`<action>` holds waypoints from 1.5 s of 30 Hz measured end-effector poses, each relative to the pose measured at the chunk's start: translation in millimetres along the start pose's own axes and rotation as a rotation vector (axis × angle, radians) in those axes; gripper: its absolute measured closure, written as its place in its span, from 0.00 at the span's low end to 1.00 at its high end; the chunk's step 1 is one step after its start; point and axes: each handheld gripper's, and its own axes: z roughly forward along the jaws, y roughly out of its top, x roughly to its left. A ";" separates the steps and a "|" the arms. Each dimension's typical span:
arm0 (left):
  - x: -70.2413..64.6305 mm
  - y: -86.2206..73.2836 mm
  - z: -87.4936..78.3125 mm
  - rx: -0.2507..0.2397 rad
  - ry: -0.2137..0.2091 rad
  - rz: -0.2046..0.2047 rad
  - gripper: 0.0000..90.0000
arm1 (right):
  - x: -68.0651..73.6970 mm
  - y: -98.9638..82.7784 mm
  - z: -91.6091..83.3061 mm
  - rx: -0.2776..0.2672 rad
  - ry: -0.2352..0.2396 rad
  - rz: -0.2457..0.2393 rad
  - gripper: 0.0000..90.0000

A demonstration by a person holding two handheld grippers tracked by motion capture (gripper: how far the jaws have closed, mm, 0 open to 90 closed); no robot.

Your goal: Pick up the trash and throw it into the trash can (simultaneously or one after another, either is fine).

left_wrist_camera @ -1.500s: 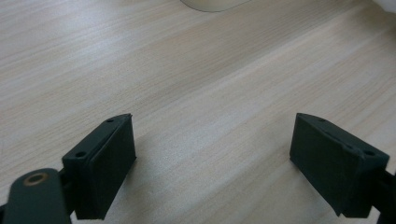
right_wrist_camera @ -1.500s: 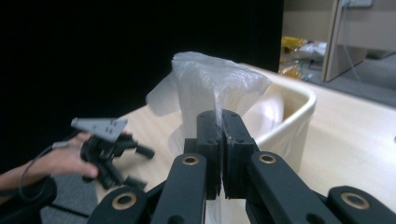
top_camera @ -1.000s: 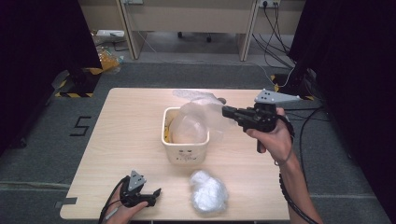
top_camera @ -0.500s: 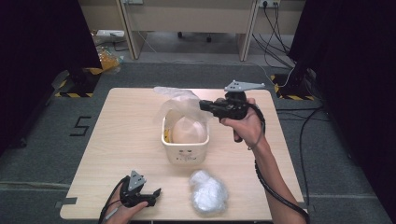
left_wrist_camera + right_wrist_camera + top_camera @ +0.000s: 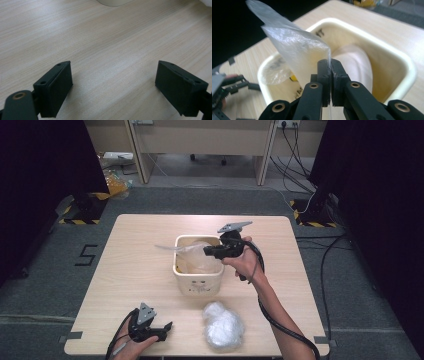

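One pale wooden table [image 5: 125, 265] carries a cream rectangular plastic bin [image 5: 198, 279]. Inside it hangs a thin clear plastic bag [image 5: 294, 47], clenched by the right gripper [image 5: 329, 65]. Near the front edge, the left gripper [image 5: 165, 326] rests released.

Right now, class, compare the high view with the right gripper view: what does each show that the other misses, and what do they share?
High view alone: the crumpled clear plastic bundle near the table's front edge, and the right hand. Right gripper view alone: the black fingers pressed together on the thin clear plastic bag. Both: the cream rectangular plastic bin with that bag hanging into it, and the pale wooden table.
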 end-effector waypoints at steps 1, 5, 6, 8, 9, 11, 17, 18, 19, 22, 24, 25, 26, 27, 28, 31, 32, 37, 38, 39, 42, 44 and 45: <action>0.0 0.0 0.0 0.000 0.000 0.000 0.15 | -0.3 -1.3 3.2 0.020 -0.008 -0.004 0.98; -0.1 0.0 0.1 -0.001 0.001 0.000 0.15 | 1.8 -2.4 9.1 0.083 -0.019 -0.025 0.98; -0.2 -0.1 0.2 -0.003 0.001 -0.003 0.15 | 2.7 -2.3 10.5 0.099 -0.022 -0.034 0.98; -0.2 -0.1 0.3 -0.004 0.002 -0.003 0.15 | 4.5 -2.9 13.0 0.123 -0.024 -0.044 0.98; -0.2 -0.1 0.3 -0.004 0.001 -0.003 0.15 | 5.1 -3.5 14.5 0.141 -0.027 -0.049 0.97; -0.2 -0.1 0.3 -0.004 0.001 -0.003 0.15 | 5.3 -5.6 18.4 0.175 -0.024 -0.057 0.97; -0.2 -0.1 0.3 -0.005 0.002 -0.003 0.15 | 5.6 -10.1 22.7 0.217 -0.013 -0.049 0.84; -0.2 -0.1 0.3 -0.004 0.001 -0.003 0.15 | 4.9 -9.8 21.6 0.207 -0.015 -0.032 0.80; -0.2 -0.1 0.2 -0.004 0.001 -0.003 0.15 | 4.4 -9.2 19.6 0.201 -0.014 -0.024 0.77; -0.2 0.0 0.1 -0.002 0.000 -0.003 0.15 | 6.5 -6.7 10.0 0.182 -0.013 -0.030 0.65; 0.0 0.0 0.0 0.000 0.000 0.000 0.15 | 8.1 -4.2 1.8 0.152 -0.021 -0.037 0.61; 0.0 0.0 0.0 0.000 0.000 -0.001 0.15 | 9.5 -2.1 -4.5 0.132 -0.024 -0.035 0.59; 0.0 0.0 0.0 0.000 0.000 0.000 0.15 | 10.9 -0.4 -9.2 0.114 -0.027 -0.048 0.57; 0.0 0.0 0.0 0.001 0.000 0.000 0.15 | 13.0 1.2 -13.4 0.100 -0.029 -0.063 0.56; 0.0 0.0 0.0 0.001 0.000 0.000 0.15 | 15.6 2.9 -16.6 0.090 -0.029 -0.070 0.54; 0.1 0.0 -0.1 0.001 0.000 0.001 0.15 | 27.7 7.5 -21.6 0.052 -0.009 -0.095 0.51; -0.1 -0.1 0.1 -0.001 0.001 0.001 0.15 | 31.5 8.5 -21.5 0.047 -0.001 -0.102 0.50; -0.3 -0.1 0.3 -0.004 0.001 -0.002 0.15 | 56.5 13.6 -3.6 0.061 0.036 -0.155 0.43; -0.2 -0.1 0.2 -0.003 0.001 -0.001 0.15 | 60.9 14.6 3.6 0.069 0.046 -0.166 0.42; -0.2 -0.1 0.2 -0.003 0.001 -0.002 0.15 | 63.6 15.5 9.2 0.074 0.049 -0.171 0.42; -0.1 -0.1 0.2 -0.002 0.001 -0.001 0.15 | 66.6 17.3 24.3 0.105 0.049 -0.186 0.59; -0.1 -0.2 0.1 -0.002 0.002 0.000 0.15 | 63.1 17.9 31.7 0.140 0.035 -0.191 0.73; -0.2 -0.3 0.1 -0.003 0.002 -0.002 0.15 | 58.7 18.4 34.3 0.148 0.013 -0.190 0.78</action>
